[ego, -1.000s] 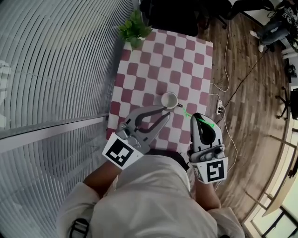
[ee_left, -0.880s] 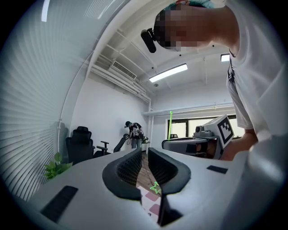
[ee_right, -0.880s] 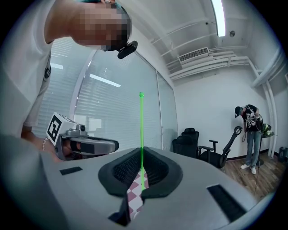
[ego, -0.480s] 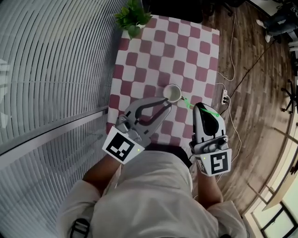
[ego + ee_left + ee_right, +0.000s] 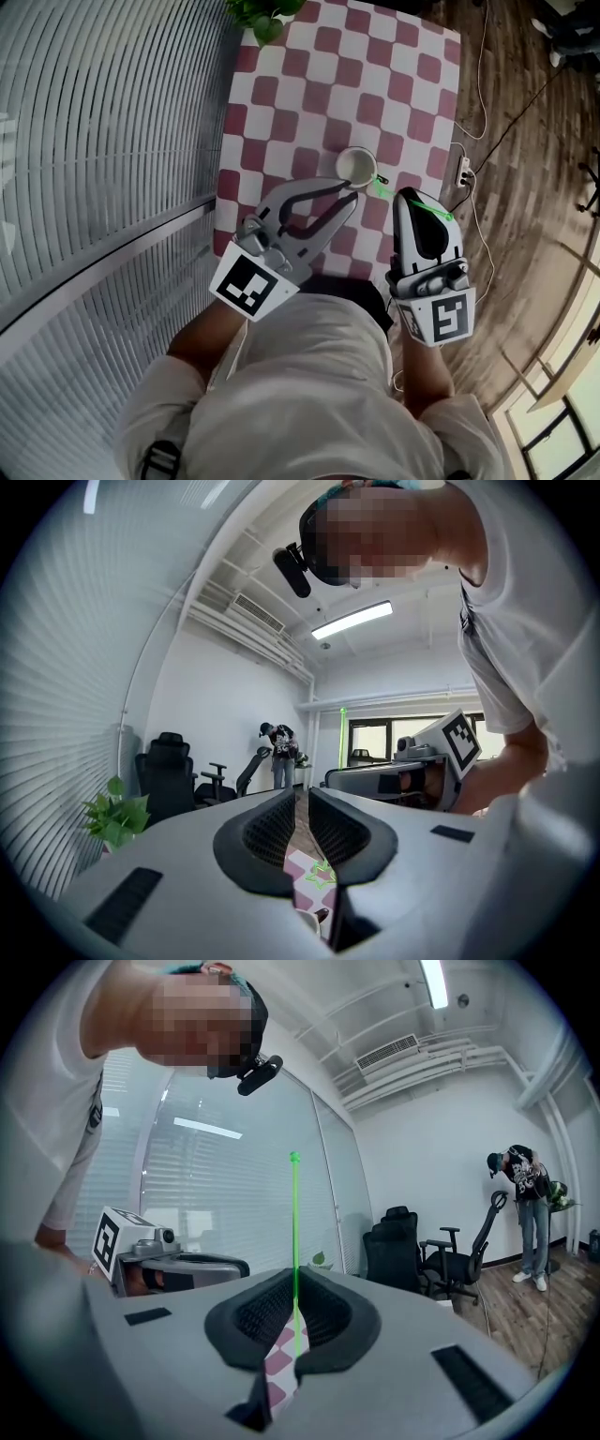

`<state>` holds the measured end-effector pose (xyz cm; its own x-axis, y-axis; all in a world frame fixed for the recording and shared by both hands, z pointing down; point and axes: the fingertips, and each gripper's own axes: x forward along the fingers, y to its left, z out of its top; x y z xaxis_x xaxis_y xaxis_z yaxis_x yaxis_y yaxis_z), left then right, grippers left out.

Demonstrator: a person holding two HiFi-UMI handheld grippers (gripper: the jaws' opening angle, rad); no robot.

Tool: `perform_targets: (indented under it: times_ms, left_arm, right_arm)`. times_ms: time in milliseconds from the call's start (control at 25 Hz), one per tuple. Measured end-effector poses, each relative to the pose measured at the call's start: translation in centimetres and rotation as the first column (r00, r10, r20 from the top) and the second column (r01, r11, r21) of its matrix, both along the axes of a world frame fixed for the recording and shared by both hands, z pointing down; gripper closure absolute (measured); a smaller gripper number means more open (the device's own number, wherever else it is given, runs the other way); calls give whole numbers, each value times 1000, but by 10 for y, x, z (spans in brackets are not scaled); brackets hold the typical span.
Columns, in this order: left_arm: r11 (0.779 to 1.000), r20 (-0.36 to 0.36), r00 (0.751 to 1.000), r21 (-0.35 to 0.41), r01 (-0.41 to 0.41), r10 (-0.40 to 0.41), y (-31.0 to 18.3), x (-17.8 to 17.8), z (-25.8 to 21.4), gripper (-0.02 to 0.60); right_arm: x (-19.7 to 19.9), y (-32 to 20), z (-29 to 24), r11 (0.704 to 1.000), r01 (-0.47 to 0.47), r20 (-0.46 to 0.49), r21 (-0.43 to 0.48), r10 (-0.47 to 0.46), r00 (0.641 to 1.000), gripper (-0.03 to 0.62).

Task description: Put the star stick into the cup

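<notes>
A white cup [image 5: 356, 167] stands on the red-and-white checked table [image 5: 309, 84]. My right gripper [image 5: 405, 199] is shut on the thin green star stick [image 5: 427, 208]. The stick's star end [image 5: 380, 188] hangs just right of the cup's rim, outside it. In the right gripper view the stick [image 5: 295, 1241] rises straight up from between the closed jaws. My left gripper [image 5: 351, 193] is shut on nothing, its tips at the cup's near side. Through the slit of its jaws, the left gripper view shows the star [image 5: 323, 875] over the table.
A potted plant [image 5: 255, 11] sits at the table's far left corner. Window blinds [image 5: 103, 141] run along the left. A power strip [image 5: 461, 169] and cables lie on the wooden floor to the right. Office chairs [image 5: 441, 1260] and a standing person [image 5: 525, 1213] are farther back.
Both grippers have edged toward the cup, and the star end is now slightly closer to its rim. The head view has shifted, so the table sits higher in frame.
</notes>
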<state>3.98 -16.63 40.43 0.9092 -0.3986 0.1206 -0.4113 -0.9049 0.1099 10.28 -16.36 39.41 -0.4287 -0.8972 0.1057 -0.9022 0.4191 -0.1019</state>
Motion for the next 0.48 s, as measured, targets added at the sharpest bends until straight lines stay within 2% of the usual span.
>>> perform_targets:
  times_ms: [480]
  left_arm:
    - [1000,2,1000,-5,5,-5,-7,-2,32,511]
  right_arm:
    - [-4,-6,33,1000,-2,29,-18,2,1000,554]
